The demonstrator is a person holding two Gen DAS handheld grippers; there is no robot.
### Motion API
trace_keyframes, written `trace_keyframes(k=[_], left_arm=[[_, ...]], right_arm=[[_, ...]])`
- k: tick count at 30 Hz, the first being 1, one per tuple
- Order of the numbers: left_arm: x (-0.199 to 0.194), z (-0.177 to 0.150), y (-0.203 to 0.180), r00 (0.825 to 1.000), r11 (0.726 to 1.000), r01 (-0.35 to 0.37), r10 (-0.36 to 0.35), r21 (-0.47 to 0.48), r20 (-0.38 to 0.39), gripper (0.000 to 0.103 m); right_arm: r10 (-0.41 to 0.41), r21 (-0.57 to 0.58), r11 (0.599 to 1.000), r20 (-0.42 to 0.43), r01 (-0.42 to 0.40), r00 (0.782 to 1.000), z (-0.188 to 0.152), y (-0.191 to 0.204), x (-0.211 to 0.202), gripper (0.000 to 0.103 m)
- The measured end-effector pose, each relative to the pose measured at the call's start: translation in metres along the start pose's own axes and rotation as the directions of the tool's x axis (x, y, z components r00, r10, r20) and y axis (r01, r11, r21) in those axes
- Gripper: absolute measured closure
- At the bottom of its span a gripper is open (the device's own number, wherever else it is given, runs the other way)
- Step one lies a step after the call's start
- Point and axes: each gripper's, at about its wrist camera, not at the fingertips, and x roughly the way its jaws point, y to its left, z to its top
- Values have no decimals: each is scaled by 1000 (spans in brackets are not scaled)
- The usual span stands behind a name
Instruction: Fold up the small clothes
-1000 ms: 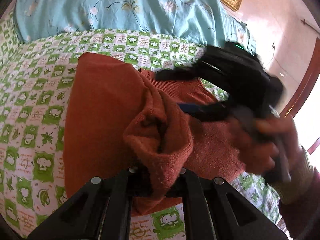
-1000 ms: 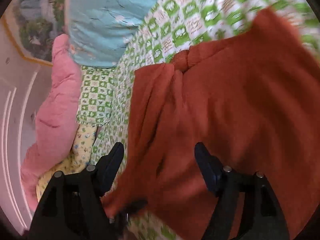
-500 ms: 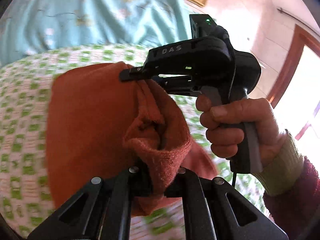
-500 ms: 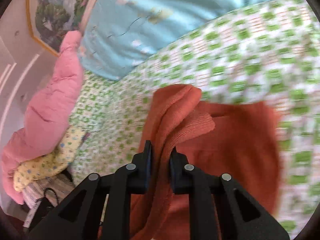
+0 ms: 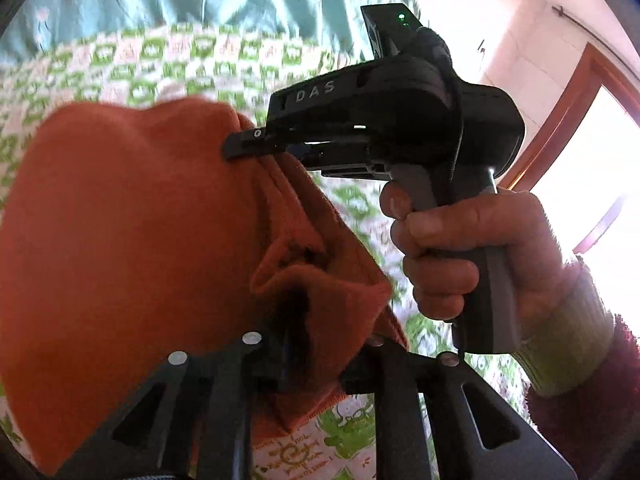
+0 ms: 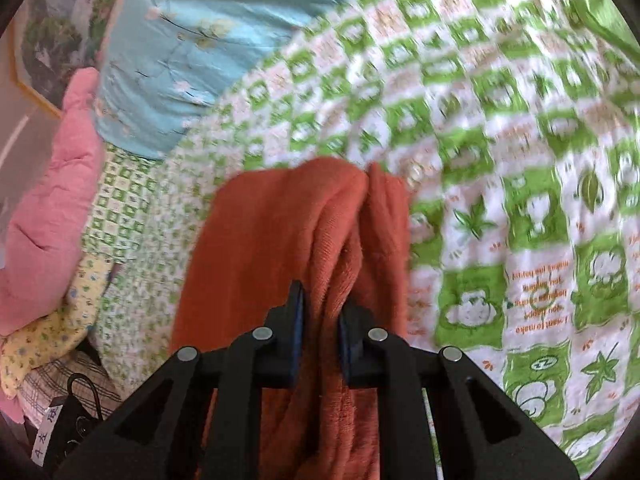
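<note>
A rust-orange knitted garment [image 5: 120, 220] hangs lifted above the bed, held by both grippers. My left gripper [image 5: 316, 356] is shut on a bunched fold of it at the bottom of the left wrist view. My right gripper [image 6: 322, 320] is shut on another bunch of the same garment [image 6: 280, 220], which drapes down over its fingers. In the left wrist view the right gripper [image 5: 256, 146] pinches the cloth's upper edge, with the person's hand [image 5: 460, 248] on its handle.
A green-and-white checked bedspread [image 6: 500, 120] covers the bed below. A light blue flowered quilt [image 6: 208, 32] lies at the far end. A pink cushion [image 6: 44, 208] and yellow cloth [image 6: 44, 336] sit at the left. A window [image 5: 592, 184] is at the right.
My right gripper went from open over the garment to shut on it. Both grippers then lifted the garment off the bedspread, and it now hangs bunched between them.
</note>
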Motion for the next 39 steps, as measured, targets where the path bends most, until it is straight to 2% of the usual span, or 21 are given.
trace_keyframes(k=[1, 4, 8, 11, 13, 14, 17, 19, 20, 23, 28, 36, 38, 39], left_arm=[[-1, 0, -1, 1000, 1000, 8, -8, 4, -3, 83], [-10, -6, -3, 999, 999, 38, -37, 33, -26, 67], [-32, -18, -3, 997, 996, 67, -65, 52, -38, 64], [-54, -17, 0, 998, 997, 66, -65, 47, -22, 59], [-71, -19, 9, 999, 998, 54, -54, 28, -4, 55], [-78, -19, 16, 999, 999, 46, -46, 17, 5, 53], [-95, -17, 42, 999, 1000, 3, -2, -26, 36, 44], [-107, -16, 59, 998, 998, -21, 24, -63, 50, 33], [-110, -14, 72, 997, 995, -46, 52, -85, 59, 31], [-111, -6, 108, 990, 982, -118, 128, -150, 58, 28], [-97, 4, 159, 995, 958, -92, 97, -271, 7, 26], [-36, 9, 203, 997, 913, -27, -2, -406, -72, 21], [-27, 15, 204, 999, 918, -3, -16, -397, -46, 20], [-24, 19, 202, 999, 928, 4, -19, -372, -37, 27]], right_arm=[[-23, 0, 1000, -7, 23, 1000, -3, -4, 2, 87], [-8, 22, 1000, 5, 8, 1000, -10, -9, -2, 83], [-37, 28, 999, 30, 36, 999, -14, -3, -16, 78], [-48, 41, 998, 52, 46, 997, -19, 0, -29, 68], [-44, 39, 998, 79, 41, 996, -25, 3, -41, 53], [-48, 41, 998, 88, 44, 995, -28, 4, -46, 50], [-50, 28, 998, 110, 48, 993, -41, 10, -61, 38], [-53, 26, 998, 112, 50, 992, -48, 12, -66, 28], [-55, 21, 998, 113, 53, 992, -52, 12, -67, 28], [-73, 14, 997, 96, 72, 993, -57, 10, -61, 27], [-58, 34, 998, 49, 57, 997, -64, 4, -45, 27], [-23, 47, 999, -7, 24, 1000, -67, -1, -25, 27], [-22, 51, 998, -14, 23, 1000, -66, -2, -21, 38], [-16, 61, 998, -21, 17, 1000, -67, -3, -19, 59]])
